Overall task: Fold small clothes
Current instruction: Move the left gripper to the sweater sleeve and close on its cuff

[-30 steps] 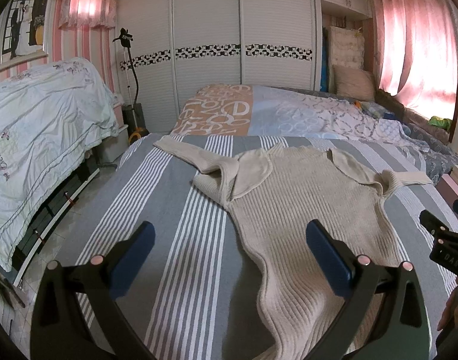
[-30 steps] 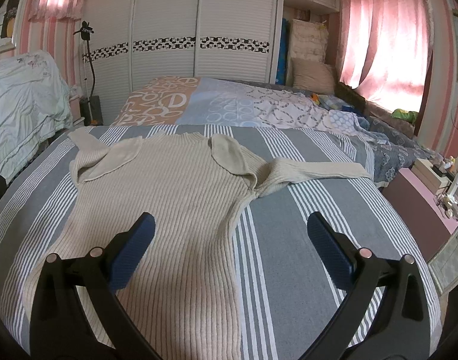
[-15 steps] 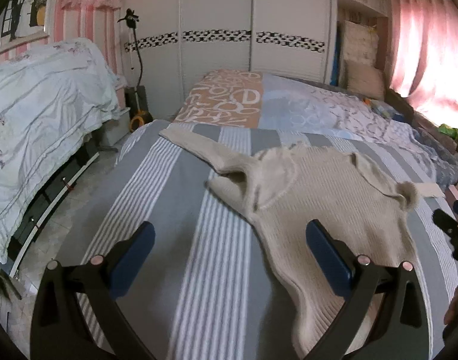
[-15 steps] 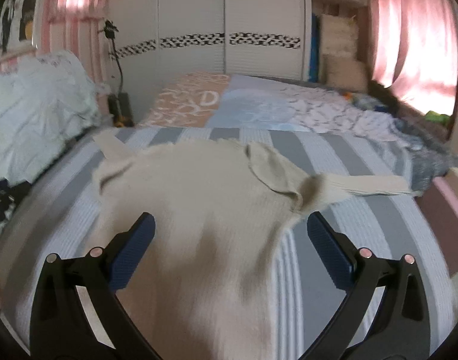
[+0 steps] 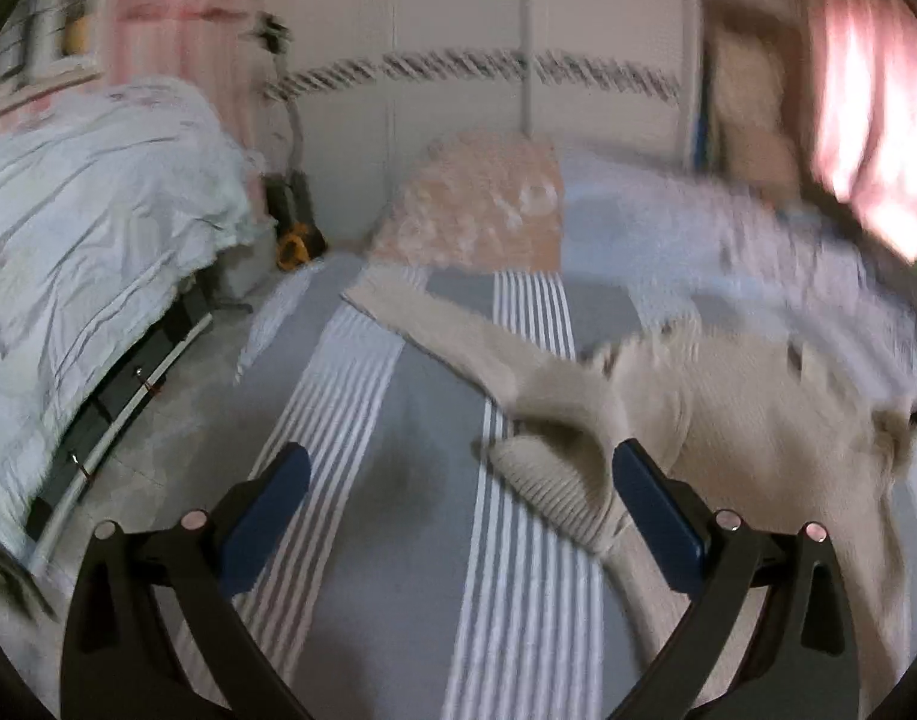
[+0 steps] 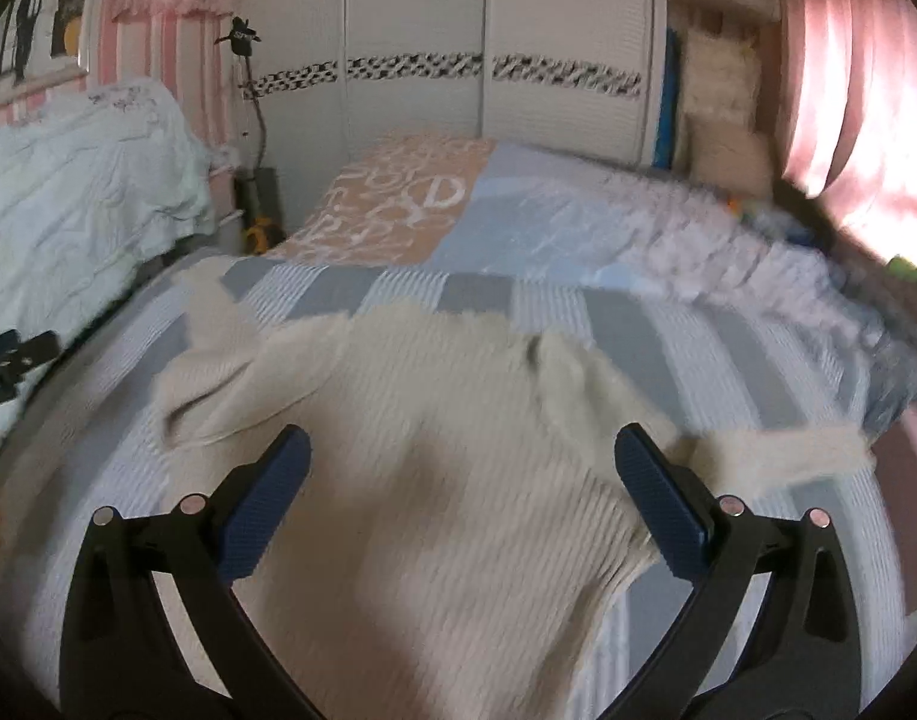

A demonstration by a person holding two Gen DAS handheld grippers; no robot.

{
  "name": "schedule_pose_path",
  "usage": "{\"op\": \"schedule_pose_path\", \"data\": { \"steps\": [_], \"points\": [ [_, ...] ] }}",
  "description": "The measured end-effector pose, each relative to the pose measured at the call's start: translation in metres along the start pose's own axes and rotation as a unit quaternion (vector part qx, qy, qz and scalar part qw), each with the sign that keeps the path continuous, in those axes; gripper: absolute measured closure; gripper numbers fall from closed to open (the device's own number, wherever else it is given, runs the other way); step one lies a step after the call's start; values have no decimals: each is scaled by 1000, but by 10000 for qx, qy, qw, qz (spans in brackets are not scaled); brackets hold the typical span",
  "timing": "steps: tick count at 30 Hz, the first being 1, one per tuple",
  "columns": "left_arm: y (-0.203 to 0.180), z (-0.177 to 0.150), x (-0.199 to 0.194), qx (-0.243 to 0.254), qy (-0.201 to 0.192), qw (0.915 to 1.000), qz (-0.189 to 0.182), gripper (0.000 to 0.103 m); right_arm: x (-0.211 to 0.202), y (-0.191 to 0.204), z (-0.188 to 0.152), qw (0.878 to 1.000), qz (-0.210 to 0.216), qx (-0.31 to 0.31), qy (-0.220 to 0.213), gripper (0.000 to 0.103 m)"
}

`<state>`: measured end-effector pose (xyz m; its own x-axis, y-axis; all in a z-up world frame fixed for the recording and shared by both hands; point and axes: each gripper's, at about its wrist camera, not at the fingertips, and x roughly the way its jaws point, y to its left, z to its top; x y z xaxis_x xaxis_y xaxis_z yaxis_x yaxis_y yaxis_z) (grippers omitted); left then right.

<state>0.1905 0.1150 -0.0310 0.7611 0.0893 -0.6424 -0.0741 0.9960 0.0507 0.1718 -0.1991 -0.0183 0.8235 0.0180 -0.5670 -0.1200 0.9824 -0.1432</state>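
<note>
So, quick rundown of where this one's at:

Sweater: the beige ribbed sweater [image 6: 458, 450] is lying flat on the striped bed cover [image 5: 368, 450], collar end away from the cameras, with one sleeve [image 5: 434, 324] reaching out to the far left and the other sleeve [image 6: 776, 450] trailing toward the right edge of the bed.

Left claw: the left claw [image 5: 458, 504] is sitting wide open, holding nothing. The bunched shoulder fold [image 5: 554, 480] is now lying right between its pads, just beside the right pad [image 5: 656, 516].

Right claw: the right claw [image 6: 458, 492] is also spread wide and empty, hanging over the middle of the sweater body, with the right armpit area just beside its right pad [image 6: 662, 504].

What's changed: compared with a second ago both claws are coming in noticeably closer. The sweater is filling way more of each view, and the left view is swinging toward the left shoulder. Both pictures are blurry, so I'm guessing they're moving fast.

Where that leaves the task: nothing is folded yet, the sweater is still fully spread. My read is that this is the approach for the first fold, probably bringing the sleeves in over the body.

Watch out: the knit looks floppy and stretchy, so a pinch could be dragging the whole thing along the bed cover.
</note>
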Motion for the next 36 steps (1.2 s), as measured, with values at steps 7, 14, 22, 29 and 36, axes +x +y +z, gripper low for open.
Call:
{"op": "schedule_pose_path", "data": {
  "steps": [7, 14, 22, 29, 36],
  "points": [
    [20, 27, 68, 73, 290, 9994, 179, 2, 57, -12, 14, 9971, -459, -573, 216, 3],
    [52, 58, 157, -167, 757, 9970, 71, 2, 86, -16, 23, 9907, -777, -1112, 114, 3],
    [82, 93, 239, -598, 991, 9929, 288, 2, 107, -19, 26, 9899, -778, -1178, 102, 3],
    [100, 103, 286, -557, 1584, 9855, -236, 35, 115, -18, 26, 9865, -925, -1349, 53, 3],
    [77, 104, 277, 65, 1467, 9889, -234, 92, 127, -34, 22, 9902, -833, -1104, 198, 3]
  ]
}}
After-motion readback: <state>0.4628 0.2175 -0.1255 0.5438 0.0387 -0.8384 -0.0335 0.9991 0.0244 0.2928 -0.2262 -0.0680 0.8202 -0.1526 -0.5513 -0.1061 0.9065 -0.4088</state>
